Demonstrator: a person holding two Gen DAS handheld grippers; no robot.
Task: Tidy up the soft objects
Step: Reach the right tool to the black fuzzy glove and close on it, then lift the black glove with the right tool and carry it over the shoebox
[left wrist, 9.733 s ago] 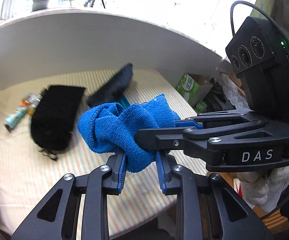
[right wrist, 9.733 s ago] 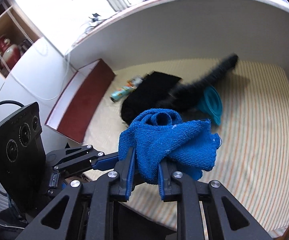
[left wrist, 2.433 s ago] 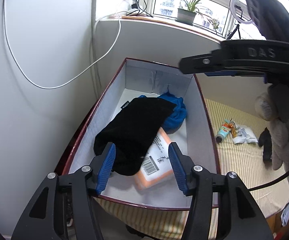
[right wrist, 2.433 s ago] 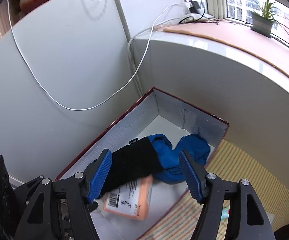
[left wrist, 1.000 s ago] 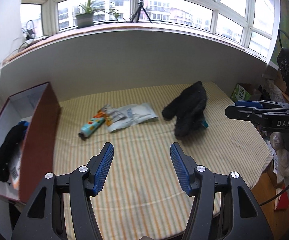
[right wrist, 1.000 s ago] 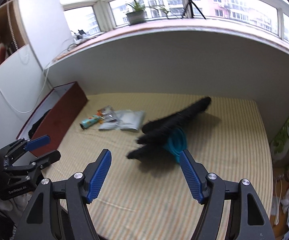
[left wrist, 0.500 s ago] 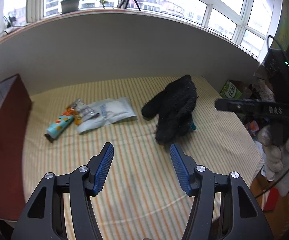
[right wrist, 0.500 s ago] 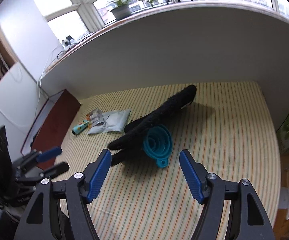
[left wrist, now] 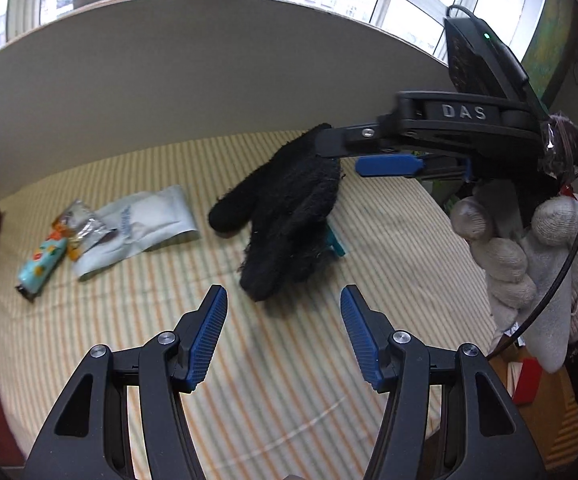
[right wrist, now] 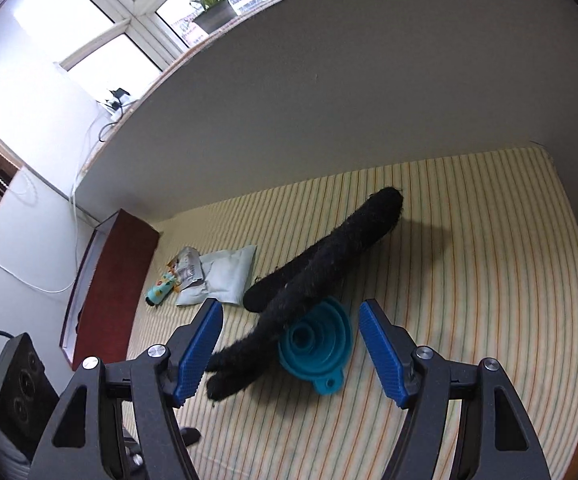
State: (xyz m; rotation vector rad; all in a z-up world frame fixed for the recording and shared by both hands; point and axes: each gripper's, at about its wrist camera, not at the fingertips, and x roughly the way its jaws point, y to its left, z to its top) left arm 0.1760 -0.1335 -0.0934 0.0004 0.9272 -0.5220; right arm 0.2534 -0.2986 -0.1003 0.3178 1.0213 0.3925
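Observation:
A black fuzzy glove [left wrist: 289, 208] lies on the striped table, draped over a teal funnel [right wrist: 316, 340]; it also shows in the right wrist view [right wrist: 321, 264]. My left gripper [left wrist: 285, 320] is open and empty, just short of the glove's fingertips. My right gripper [right wrist: 291, 344] is open and empty, hovering above the glove and funnel; it also shows in the left wrist view [left wrist: 377, 152], above the glove's cuff. The dark red box [right wrist: 109, 276] stands at the table's left end.
A pale blue pouch [left wrist: 145, 224], a foil snack wrapper [left wrist: 79, 226] and a small patterned tube [left wrist: 41, 264] lie left of the glove. A grey wall panel backs the table. The table's right edge drops to floor clutter.
Both grippers have left the box, where the blue towel and a black cloth now lie, and have closed in on the black glove. Both stay open.

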